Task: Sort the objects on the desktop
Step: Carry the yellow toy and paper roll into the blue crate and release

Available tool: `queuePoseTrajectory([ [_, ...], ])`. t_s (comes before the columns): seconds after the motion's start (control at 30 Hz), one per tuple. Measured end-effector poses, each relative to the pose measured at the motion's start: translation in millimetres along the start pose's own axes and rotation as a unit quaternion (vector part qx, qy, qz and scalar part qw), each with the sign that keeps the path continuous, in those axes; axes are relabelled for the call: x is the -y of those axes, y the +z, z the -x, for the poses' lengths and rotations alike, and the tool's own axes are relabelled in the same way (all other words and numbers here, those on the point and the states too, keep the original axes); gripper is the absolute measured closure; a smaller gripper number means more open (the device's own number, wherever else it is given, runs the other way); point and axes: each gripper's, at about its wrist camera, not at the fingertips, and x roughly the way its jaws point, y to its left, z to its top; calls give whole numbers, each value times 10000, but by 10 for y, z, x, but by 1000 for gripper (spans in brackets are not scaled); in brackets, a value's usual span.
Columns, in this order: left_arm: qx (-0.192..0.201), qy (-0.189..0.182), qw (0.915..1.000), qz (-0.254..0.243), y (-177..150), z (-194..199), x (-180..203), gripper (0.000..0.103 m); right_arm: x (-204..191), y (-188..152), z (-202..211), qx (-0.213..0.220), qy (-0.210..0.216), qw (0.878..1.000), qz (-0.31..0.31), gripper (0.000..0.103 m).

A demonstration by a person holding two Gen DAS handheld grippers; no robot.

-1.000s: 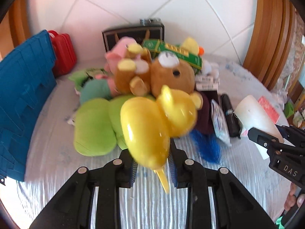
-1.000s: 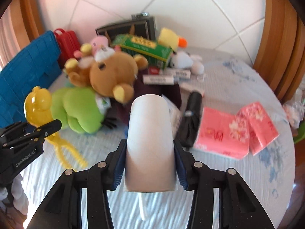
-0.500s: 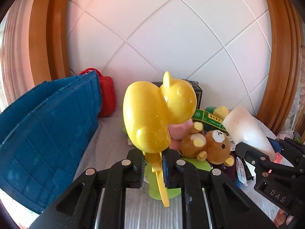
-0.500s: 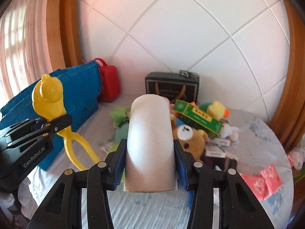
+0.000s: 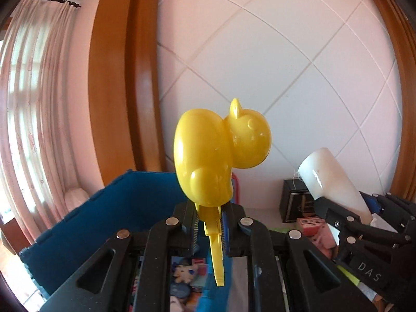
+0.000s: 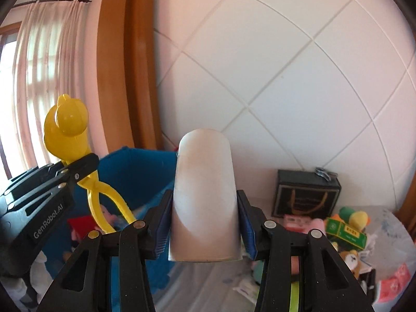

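A yellow bear-shaped plastic clamp toy stands up out of my left gripper, which is shut on its thin yellow stem. From the right wrist view the same yellow toy shows at the left, its two long handles hanging below the left gripper. My right gripper is shut on a white cup-shaped cylinder, held upright with its rounded end up. That white cylinder also appears at the right of the left wrist view. Both grippers hang over the open blue crate.
The blue crate holds several small toys and packets. A black box stands against the tiled wall. Plush toys, a green box and pink tissue packs lie on the cloth-covered table at the right. A curtain and wooden frame are at the left.
Both grippers have risen off the table and swung left, carrying the yellow toy and the white cylinder to above the blue crate. The left jaws have tightened on the toy's stem.
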Motion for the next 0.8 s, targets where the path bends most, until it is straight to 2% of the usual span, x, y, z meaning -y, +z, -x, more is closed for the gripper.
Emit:
queuePoseTrajectory([
  [0.17,-389,450,9980,226,-101,-206,-791,89,-823,188,-402,10,410,9988,271,57],
  [0.33,-1145,750,9893,505,-345,-486,-1458,89,-1544,123,-716,-324,648,9955,618,57],
  [0.47,-1704,798,9803,592,-563,-662,-1712,89,-1907,-32,-951,-810,533,9905,971,57],
  [0.6,-2293,600,9693,646,-762,-767,-1829,88,-2058,-199,-1085,-1208,395,9845,1211,57],
  [0.8,-2988,285,9512,712,-1019,-879,-1835,70,-2115,-348,-1147,-1555,206,9776,1402,57],
])
